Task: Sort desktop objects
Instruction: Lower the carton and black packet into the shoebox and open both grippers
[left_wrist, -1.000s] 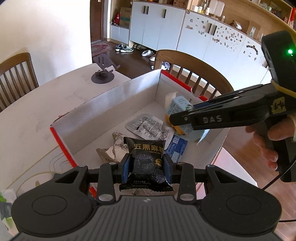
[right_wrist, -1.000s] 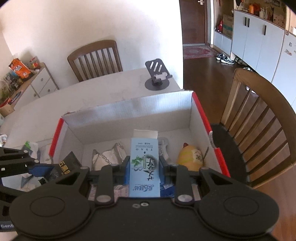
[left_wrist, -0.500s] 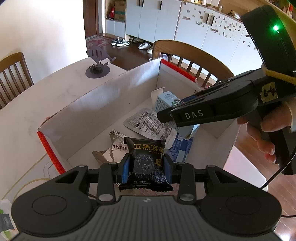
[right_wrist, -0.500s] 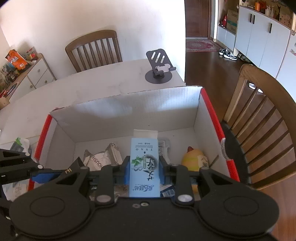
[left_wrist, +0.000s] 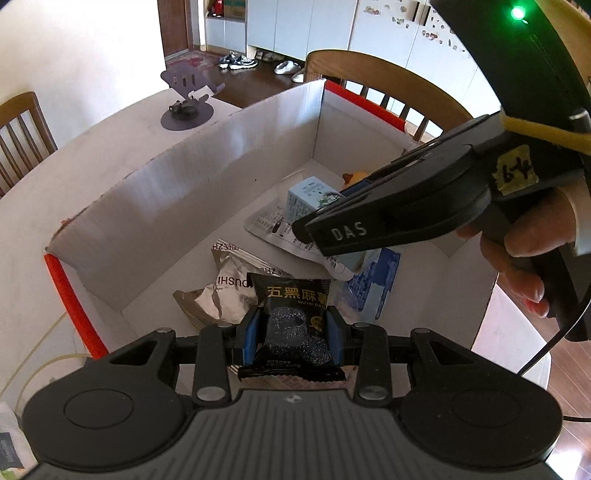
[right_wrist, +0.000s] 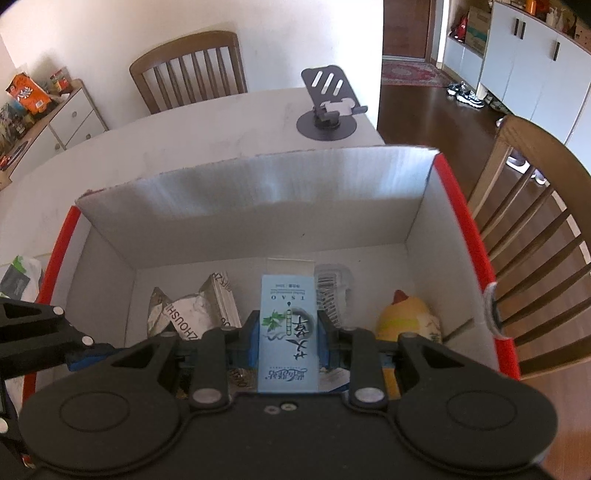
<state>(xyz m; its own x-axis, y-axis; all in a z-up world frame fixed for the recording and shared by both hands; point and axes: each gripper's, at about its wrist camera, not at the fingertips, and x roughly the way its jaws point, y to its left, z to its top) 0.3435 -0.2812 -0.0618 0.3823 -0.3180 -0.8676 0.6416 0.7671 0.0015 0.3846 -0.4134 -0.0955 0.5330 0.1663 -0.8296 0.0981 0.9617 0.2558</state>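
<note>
**Both grippers loaded over the box**

The left gripper (left_wrist: 292, 334) clamps a black snack packet (left_wrist: 293, 328) above the cardboard box (right_wrist: 258, 192). The right gripper (right_wrist: 287, 341) pinches a light-blue carton (right_wrist: 288, 332) over the box's floor, beside a crumpled silver wrapper (right_wrist: 184, 314).

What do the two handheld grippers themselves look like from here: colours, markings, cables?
Both are matte black plastic with blue pads inside the fingers. The left gripper has a ribbed grey top and two round discs. The right gripper carries white "DAS" lettering, a yellow tape label handwritten "64", a yellow band, a green LED and a black cable. A bare hand grips it.
</note>
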